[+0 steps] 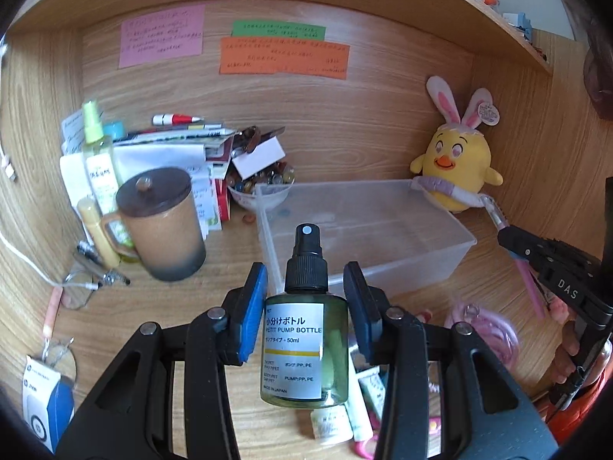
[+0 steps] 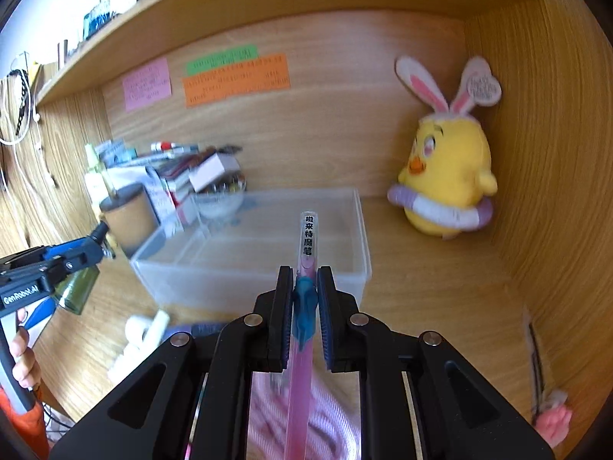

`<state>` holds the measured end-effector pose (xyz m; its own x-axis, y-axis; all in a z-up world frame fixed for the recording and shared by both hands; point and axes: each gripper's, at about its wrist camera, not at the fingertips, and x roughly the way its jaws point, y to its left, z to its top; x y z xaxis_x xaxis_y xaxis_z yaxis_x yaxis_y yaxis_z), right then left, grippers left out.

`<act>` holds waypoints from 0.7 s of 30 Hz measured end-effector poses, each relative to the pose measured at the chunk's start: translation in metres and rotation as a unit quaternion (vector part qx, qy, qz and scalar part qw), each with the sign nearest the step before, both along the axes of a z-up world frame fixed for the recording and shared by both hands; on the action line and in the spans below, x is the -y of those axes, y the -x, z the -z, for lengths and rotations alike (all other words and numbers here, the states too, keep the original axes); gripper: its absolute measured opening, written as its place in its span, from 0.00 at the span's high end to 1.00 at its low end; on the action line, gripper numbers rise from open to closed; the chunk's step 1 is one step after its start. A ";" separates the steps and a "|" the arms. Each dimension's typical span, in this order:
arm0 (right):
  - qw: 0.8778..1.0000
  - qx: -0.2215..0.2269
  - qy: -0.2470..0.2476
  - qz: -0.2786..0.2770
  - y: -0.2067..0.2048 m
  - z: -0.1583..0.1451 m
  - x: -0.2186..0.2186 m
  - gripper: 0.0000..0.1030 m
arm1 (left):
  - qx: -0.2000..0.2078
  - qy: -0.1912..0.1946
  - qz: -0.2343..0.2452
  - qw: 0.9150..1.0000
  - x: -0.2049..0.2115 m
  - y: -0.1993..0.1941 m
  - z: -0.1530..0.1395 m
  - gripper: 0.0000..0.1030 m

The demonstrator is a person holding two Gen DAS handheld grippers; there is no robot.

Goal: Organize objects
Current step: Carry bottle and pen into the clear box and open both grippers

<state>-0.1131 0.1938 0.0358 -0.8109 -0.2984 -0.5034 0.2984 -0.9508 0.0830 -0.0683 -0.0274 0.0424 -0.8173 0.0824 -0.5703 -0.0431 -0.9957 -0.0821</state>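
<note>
My left gripper (image 1: 304, 306) is shut on a small green pump bottle (image 1: 304, 349) with a black spray top and a white label, held upright above the desk, just in front of a clear plastic bin (image 1: 452, 247). My right gripper (image 2: 304, 303) is shut on a pink pen (image 2: 302, 345) with a clear cap that points toward the same bin (image 2: 360, 230). The right gripper with the pen also shows at the right of the left wrist view (image 1: 515, 245). The left gripper with the bottle shows at the left of the right wrist view (image 2: 86, 257).
A yellow chick plush (image 1: 456, 168) stands at the back right corner. A brown lidded mug (image 1: 161, 222), a tall spray bottle (image 1: 97, 153), stacked papers and a bowl of beads (image 1: 260, 184) crowd the back left. A pink cord (image 1: 494, 329), small tubes and glasses lie on the desk front.
</note>
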 end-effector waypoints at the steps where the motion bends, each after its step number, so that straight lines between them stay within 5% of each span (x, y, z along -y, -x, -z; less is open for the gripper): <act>1: 1.000 -0.006 -0.002 -0.002 0.004 -0.004 0.001 0.89 | 0.000 0.001 0.000 1.000 -0.002 0.004 -0.001 0.60; 13: 1.000 -0.014 -0.017 -0.014 0.062 -0.030 0.012 0.89 | 0.048 -0.015 0.003 0.999 -0.004 0.067 0.004 0.60; 21: 0.998 0.033 -0.040 -0.030 0.111 -0.014 0.027 0.89 | 0.092 -0.016 0.002 0.996 -0.006 0.107 0.023 0.60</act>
